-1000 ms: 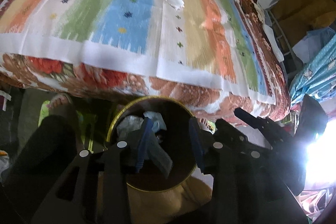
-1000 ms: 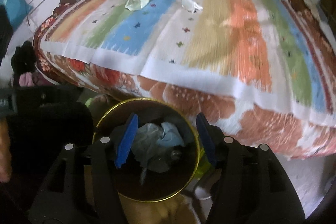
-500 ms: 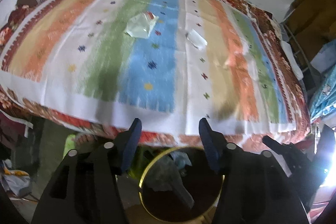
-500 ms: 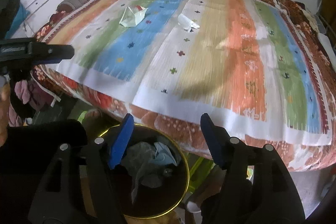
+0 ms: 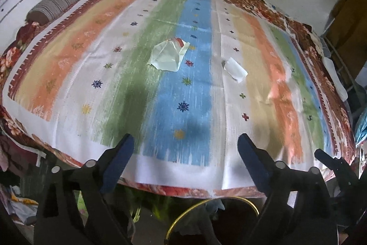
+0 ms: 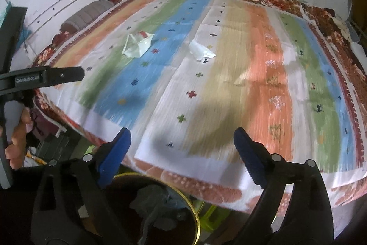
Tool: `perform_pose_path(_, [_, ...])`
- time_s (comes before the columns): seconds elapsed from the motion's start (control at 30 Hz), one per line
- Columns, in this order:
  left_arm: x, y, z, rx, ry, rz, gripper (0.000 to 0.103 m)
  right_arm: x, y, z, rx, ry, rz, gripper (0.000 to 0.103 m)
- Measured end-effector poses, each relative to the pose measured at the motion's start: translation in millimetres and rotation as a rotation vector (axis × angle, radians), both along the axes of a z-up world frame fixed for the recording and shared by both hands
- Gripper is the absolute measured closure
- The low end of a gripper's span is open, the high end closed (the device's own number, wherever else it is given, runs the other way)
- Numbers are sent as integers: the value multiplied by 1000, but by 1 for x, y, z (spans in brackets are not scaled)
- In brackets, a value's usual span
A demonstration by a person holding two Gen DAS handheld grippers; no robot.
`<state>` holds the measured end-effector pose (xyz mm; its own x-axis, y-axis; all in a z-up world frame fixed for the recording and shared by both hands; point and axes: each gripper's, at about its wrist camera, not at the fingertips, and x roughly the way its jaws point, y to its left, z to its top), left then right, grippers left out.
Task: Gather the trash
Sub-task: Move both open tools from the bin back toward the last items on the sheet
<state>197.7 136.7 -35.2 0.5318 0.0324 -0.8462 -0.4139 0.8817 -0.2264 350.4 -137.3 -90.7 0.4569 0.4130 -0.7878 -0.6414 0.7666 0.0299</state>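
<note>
Left gripper: my left gripper (image 5: 185,148) hangs over the near edge of the bed, its jaws opening, wide apart, with nothing between the blue pads.
Right gripper: my right gripper (image 6: 182,141) is over the same edge, its jaws opening too, with only the cloth showing in the gap.
Bed: the bed (image 5: 68,75) is covered by a striped cloth of orange, green, blue and tan bands, with a red floral blanket showing round its border.
Wrapper: a crumpled pale wrapper (image 5: 168,56) (image 6: 137,45) with a bit of red at its top lies mid-bed, where the green band meets the blue one, well beyond both grippers.
Paper: a small white scrap of paper (image 5: 235,68) (image 6: 201,51) lies on the white band, near the wrapper and apart from it.
Bin: a dark bin with a gold rim (image 5: 248,203) (image 6: 197,219) stands on the floor below the bed edge, under my grippers; crumpled grey and bluish trash (image 6: 151,201) lies inside it.
Pillow: a grey bolster (image 5: 59,1) lies at the far left corner by the white wall.
Hand: in the right view my left hand (image 6: 17,137) grips the handle of its gripper at the left edge.
</note>
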Motion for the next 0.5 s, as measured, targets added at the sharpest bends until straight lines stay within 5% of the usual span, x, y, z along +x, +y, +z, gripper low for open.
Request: perform_pose_path(0.5, [43, 20, -26, 58, 7, 3, 6, 48, 22, -21, -60, -147, 49, 9])
